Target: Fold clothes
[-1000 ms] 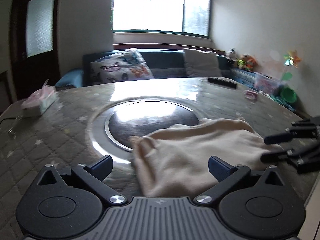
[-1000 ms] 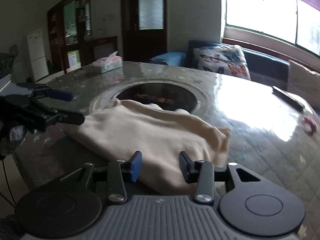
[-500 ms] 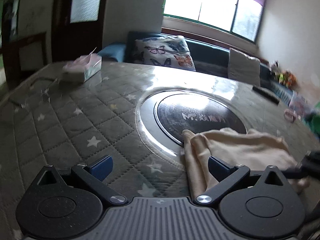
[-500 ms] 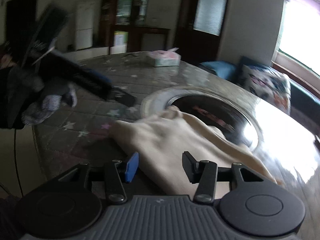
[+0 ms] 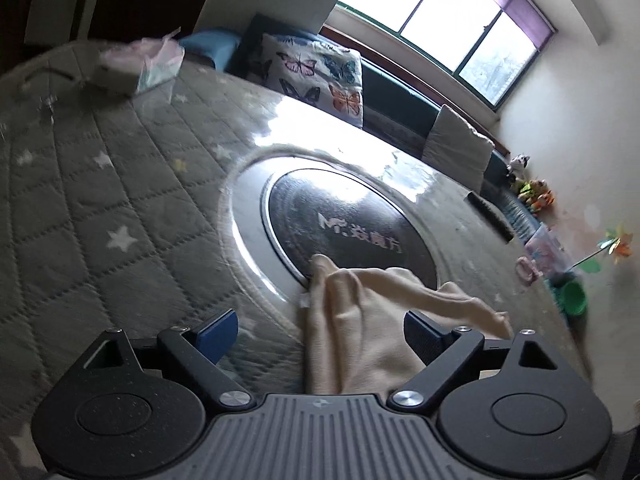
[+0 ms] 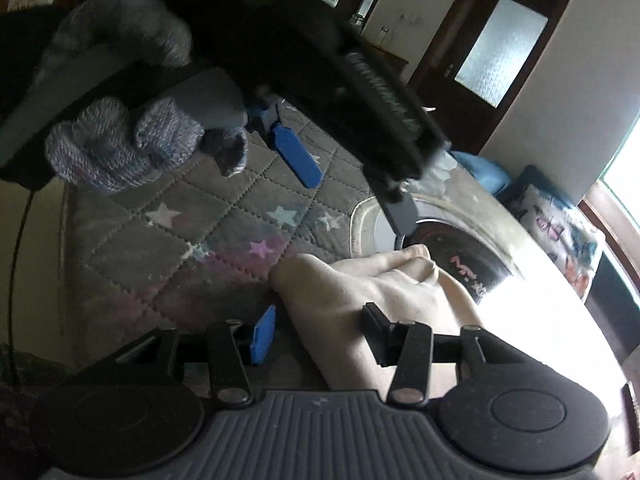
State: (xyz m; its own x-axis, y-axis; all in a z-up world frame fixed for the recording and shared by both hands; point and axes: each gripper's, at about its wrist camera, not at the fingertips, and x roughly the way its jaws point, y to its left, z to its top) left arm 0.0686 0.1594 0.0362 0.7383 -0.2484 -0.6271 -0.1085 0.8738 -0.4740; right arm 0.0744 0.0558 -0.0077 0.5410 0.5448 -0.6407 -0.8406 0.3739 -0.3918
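Left wrist view puts the cream garment (image 5: pixel 360 320) right in front of your left tongs (image 5: pixel 316 332), lying bunched on the worktop (image 5: pixel 100 200) with its far corner over the rim of the dark round inset plate (image 5: pixel 348 224). Your left tongs stand wide, empty, the cloth running between the two fingers and under the body. Its long axis seems to run from the plate back toward you and off to the right, where a thin fold trails past the right finger.

From the right wrist view, the same garment (image 6: pixel 372 300) lies ahead and slightly right of your right tongs (image 6: pixel 318 336), which are moderately open and grip nothing; the cloth's near edge passes between the fingers. Your left tongs (image 6: pixel 348 188) hang above and beyond the cloth's far-left corner, in your gloved left hand (image 6: pixel 128 140), clear of the fabric.

Judging by this, the right tongs are nearer the near hem and the left nearer the far corner. To the left of the cloth the quilted star cover is bare, giving room to spread or fold that way. A tissue pack (image 5: pixel 140 64) sits well apart at the far left, a dark remote (image 5: pixel 490 216) well apart at the far right edge.
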